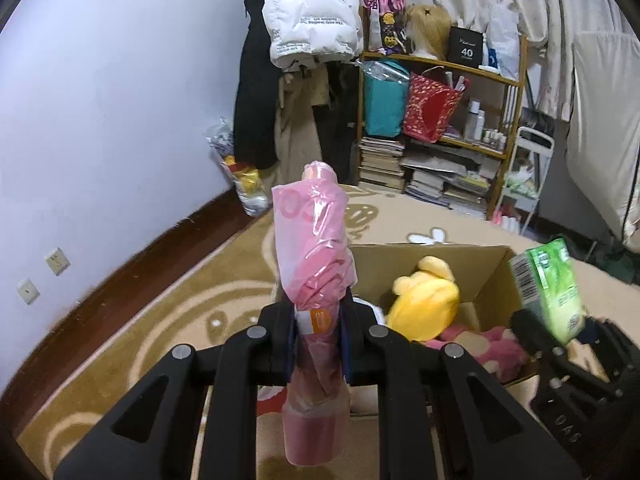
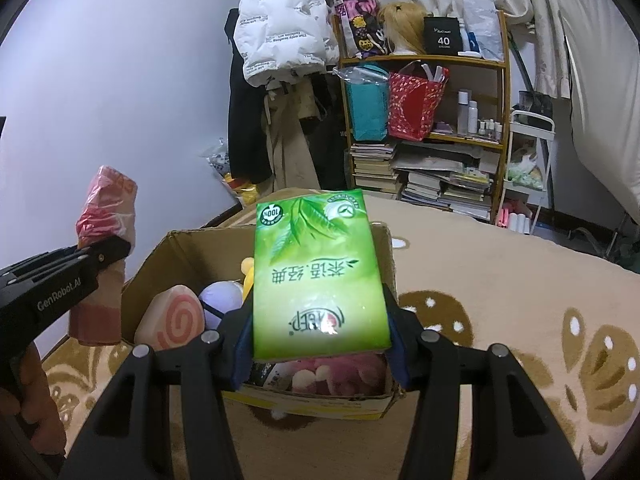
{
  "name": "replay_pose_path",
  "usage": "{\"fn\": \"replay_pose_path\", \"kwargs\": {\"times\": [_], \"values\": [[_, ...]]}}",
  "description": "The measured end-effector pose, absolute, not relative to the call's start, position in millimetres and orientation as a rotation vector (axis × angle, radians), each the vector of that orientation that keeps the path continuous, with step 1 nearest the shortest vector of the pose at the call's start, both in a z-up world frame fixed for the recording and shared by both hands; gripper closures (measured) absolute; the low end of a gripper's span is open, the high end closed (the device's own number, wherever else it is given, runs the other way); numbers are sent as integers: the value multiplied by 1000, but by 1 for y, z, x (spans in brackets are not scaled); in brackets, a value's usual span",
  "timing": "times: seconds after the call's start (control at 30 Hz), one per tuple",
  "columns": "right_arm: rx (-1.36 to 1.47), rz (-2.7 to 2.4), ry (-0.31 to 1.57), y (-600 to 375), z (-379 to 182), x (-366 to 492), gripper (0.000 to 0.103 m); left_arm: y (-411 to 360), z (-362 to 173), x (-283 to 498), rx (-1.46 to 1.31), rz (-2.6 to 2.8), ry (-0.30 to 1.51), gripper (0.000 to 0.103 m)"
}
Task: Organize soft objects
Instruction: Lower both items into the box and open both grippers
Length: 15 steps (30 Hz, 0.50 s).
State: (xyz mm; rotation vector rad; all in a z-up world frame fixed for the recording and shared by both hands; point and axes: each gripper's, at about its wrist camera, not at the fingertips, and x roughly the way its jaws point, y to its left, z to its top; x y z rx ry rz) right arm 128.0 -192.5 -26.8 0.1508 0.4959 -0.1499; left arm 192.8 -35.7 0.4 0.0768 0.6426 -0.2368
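place: home, likely a bedroom | cues: hung coats [image 1: 308, 12], cluttered bookshelf [image 1: 440, 128], patterned carpet [image 2: 500, 280]

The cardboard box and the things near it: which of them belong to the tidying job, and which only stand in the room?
Job: cardboard box, green tissue pack, pink bagged roll, yellow plush, pink plush, swirl cushion.

Lying about: bookshelf, white jacket, red bag, wig.

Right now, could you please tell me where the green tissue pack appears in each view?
Left wrist view: green tissue pack at the right edge, above the box's right side.
Right wrist view: centre, clamped in the right hand-held gripper.
Shared landmark: the cardboard box beneath it.
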Motion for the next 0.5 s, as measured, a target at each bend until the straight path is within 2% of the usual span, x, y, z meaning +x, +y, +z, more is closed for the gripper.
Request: {"fn": "replay_pose_path", "kwargs": {"times": [0.27,0.4,0.43,0.5], "values": [[146,-141,510,-192,-30,129,45,-37,-13,201,-10,-291,711,83],[145,-141,505,-192,-30,126,45,-42,-19,202,35,-256,727,80],[144,-144,505,-192,-30,125,45,-43,-19,201,47,-251,726,75],[141,-151,505,-191,-29,123,40,-42,-18,200,62,-239,721,52]]}}
